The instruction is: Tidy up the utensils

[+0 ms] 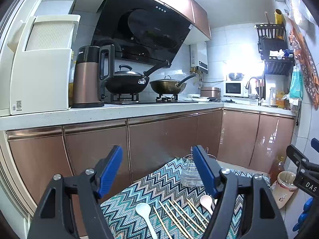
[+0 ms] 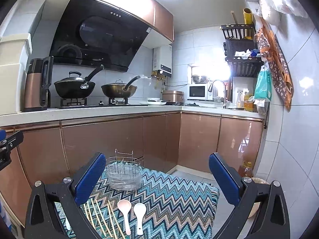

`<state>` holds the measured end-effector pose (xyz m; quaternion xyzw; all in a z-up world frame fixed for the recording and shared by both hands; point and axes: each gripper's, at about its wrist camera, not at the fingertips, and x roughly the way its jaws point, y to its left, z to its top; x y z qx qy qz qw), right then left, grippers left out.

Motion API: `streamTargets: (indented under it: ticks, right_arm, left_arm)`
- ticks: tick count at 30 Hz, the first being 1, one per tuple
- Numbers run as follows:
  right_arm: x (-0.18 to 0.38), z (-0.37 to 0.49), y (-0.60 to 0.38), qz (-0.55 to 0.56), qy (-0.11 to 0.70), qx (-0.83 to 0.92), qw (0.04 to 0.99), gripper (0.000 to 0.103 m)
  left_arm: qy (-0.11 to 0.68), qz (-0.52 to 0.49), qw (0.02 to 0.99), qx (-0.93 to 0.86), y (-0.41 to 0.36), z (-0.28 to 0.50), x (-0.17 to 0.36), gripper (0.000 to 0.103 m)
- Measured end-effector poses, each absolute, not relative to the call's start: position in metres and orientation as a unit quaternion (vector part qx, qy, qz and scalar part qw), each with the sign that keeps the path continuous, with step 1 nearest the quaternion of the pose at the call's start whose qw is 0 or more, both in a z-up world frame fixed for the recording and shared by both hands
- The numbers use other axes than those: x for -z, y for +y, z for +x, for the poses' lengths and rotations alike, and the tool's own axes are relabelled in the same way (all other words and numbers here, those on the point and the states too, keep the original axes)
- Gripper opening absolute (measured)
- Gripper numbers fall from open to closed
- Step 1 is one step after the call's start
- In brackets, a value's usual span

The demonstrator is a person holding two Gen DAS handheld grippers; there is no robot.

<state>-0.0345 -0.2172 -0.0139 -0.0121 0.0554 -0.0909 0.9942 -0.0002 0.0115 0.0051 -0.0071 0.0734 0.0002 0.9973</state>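
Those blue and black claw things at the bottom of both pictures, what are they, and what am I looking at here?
They are hand-held tongs, one in each of a person's hands, each carrying a wide-angle camera that looks forward along its two fingers. One picture comes from the left tongs, the other from the right tongs. Both stand open and hold nothing.

Below them is a zigzag-patterned cloth in a kitchen. On it lie several wooden chopsticks, a pinkish spoon beside a white spoon, and another white spoon on the chopsticks' other side. Farther back stands a wire-and-clear-plastic utensil holder, probably where they will go.
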Motion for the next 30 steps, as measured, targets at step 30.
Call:
streamTargets:
  ticks: [30]
  right_arm:
    - [0.019,-0.032,-0.219,-0.009,0.059,0.098,0.993,0.103]
  left_arm:
    - [0.079,-0.008,0.997,0.010,0.003,0.006,0.006,0.071]
